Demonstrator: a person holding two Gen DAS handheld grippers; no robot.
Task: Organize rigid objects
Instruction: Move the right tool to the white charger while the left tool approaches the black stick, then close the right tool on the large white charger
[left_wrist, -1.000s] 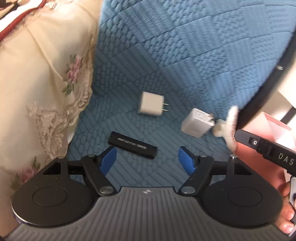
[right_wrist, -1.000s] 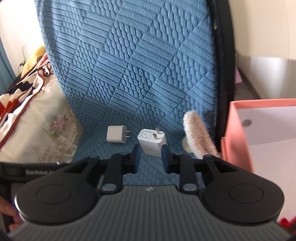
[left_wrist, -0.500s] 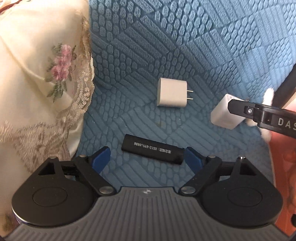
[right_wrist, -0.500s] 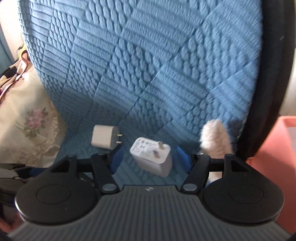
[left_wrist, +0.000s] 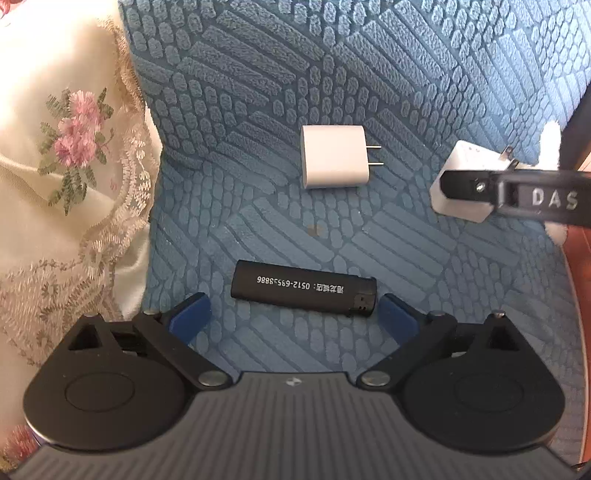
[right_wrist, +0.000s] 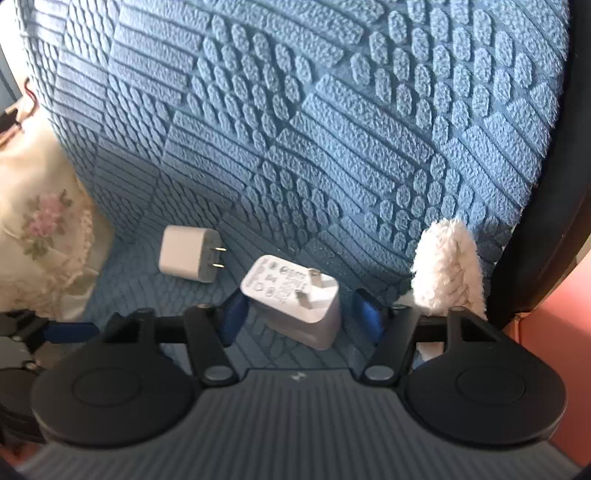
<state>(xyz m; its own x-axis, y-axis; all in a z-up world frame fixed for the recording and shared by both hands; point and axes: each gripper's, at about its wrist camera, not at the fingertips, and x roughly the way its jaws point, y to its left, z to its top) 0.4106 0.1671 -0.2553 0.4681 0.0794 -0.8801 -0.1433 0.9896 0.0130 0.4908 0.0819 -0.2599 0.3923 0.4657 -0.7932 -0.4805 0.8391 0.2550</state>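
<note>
Black lighter (left_wrist: 303, 291) lies flat on the blue textured cushion (left_wrist: 369, 74), long axis roughly left-right in the left wrist view, white printed digits along its side, nozzle end toward the right. Small white two-prong charger (left_wrist: 334, 156) lies flat further up the cushion, well apart from the lighter, prongs pointing right. Larger white plug adapter (right_wrist: 295, 299) lies just right of the charger, tilted, its printed face and prongs turned upward; prong count possibly three, partly hidden. All three sit apart from one another on the cushion.
</note>
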